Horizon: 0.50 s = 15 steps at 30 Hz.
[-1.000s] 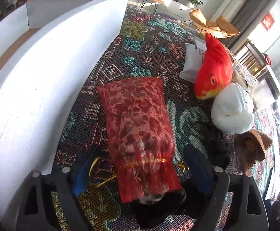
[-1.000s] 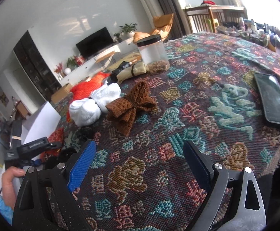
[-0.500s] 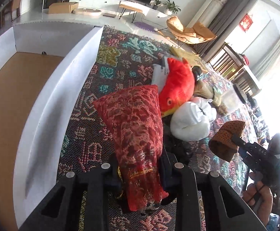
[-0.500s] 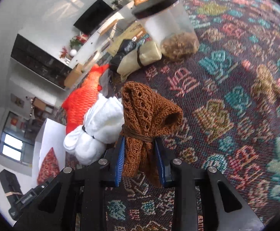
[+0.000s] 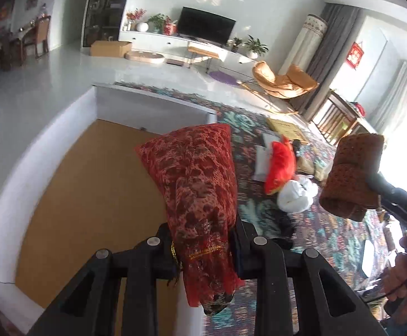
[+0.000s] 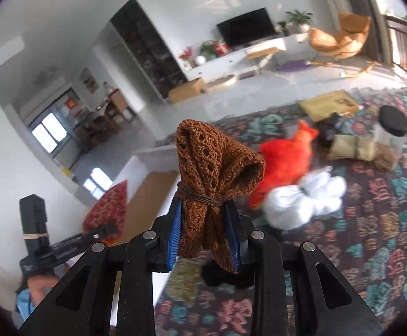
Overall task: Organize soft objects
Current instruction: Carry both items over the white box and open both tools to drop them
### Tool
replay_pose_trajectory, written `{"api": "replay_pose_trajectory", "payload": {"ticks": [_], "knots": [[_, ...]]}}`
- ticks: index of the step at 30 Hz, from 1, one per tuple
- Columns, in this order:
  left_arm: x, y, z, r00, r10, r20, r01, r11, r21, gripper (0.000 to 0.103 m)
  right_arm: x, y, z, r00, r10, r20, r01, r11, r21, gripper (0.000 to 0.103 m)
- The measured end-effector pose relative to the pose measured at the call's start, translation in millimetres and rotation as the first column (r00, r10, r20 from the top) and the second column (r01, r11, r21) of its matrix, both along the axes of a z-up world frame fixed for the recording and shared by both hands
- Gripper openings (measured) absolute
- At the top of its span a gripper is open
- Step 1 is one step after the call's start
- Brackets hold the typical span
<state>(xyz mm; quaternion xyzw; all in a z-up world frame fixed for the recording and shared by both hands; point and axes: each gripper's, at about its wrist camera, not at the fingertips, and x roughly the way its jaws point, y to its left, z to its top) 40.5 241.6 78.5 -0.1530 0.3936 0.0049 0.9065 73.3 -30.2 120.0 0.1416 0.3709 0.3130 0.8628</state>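
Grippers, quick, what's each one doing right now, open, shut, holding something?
Left gripper: shut on the red mesh pouch.
Right gripper: shut on the brown knit bundle.

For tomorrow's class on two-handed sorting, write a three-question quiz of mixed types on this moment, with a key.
1. True or false: the left gripper is shut on the red lace pouch.
2. What does the right gripper hold?
A. white bundle
B. brown knit bundle
C. orange fish plush
3. Fill in: under the red lace pouch lies an open white ____ with a brown floor.

Key
1. True.
2. B, the brown knit bundle; the white bundle and orange fish plush lie on the patterned cloth.
3. Box.
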Motion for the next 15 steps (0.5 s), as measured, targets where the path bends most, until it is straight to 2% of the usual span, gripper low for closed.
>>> {"api": "replay_pose_trajectory", "payload": {"ticks": [3,4,5,6,7,8,10,11,13,15], "knots": [[-20.6,32.9,-3.6,0.997,0.081,-0.012,-0.08,0.993,0.083,0.028,-16.1,71.6,-3.8,0.986,0.159,-0.04,-0.157,0.986,0.054,0.033],[-25.5,41.5,-7.9,0.993,0.117,-0.019,-0.114,0.988,0.108,0.032,-18.6,92.8,-7.8,0.977,0.204,-0.059,-0.2,0.977,0.07,0.034],[-28.2,49.0,-13.1,0.989,0.147,-0.031,-0.142,0.981,0.13,0.038,-20.0,112.1,-15.4,0.967,0.243,-0.072,-0.237,0.968,0.079,0.044],[-29.7,55.5,-19.4,0.985,0.17,-0.045,-0.162,0.977,0.137,0.061,-21.0,128.9,-22.0,0.957,0.277,-0.083,-0.271,0.959,0.078,0.068],[-30.9,60.7,-26.3,0.98,0.192,-0.046,-0.185,0.975,0.126,0.089,-21.0,141.4,-30.3,0.946,0.307,-0.103,-0.3,0.951,0.074,0.084],[-34.8,65.4,-30.4,0.976,0.217,-0.028,-0.213,0.971,0.106,0.097,-21.1,148.3,-39.2,0.941,0.316,-0.121,-0.309,0.948,0.075,0.088],[-41.9,69.5,-35.0,0.968,0.249,0.006,-0.249,0.965,0.084,0.1,-20.1,142.7,-55.2,0.949,0.293,-0.115,-0.287,0.956,0.065,0.088],[-43.6,69.2,-35.9,0.969,0.246,0.012,-0.246,0.966,0.077,0.1,-21.5,131.5,-62.1,0.965,0.247,-0.089,-0.246,0.969,0.025,0.088],[-48.0,61.5,-32.2,0.973,0.227,0.046,-0.229,0.972,0.055,0.1,-24.6,99.9,-77.6,0.994,0.113,-0.011,-0.113,0.989,-0.094,0.088],[-52.1,40.6,-23.4,0.981,0.167,0.093,-0.172,0.984,0.042,0.1,-27.5,58.5,-96.1,0.999,-0.038,0.035,0.044,0.98,-0.192,0.088]]}}
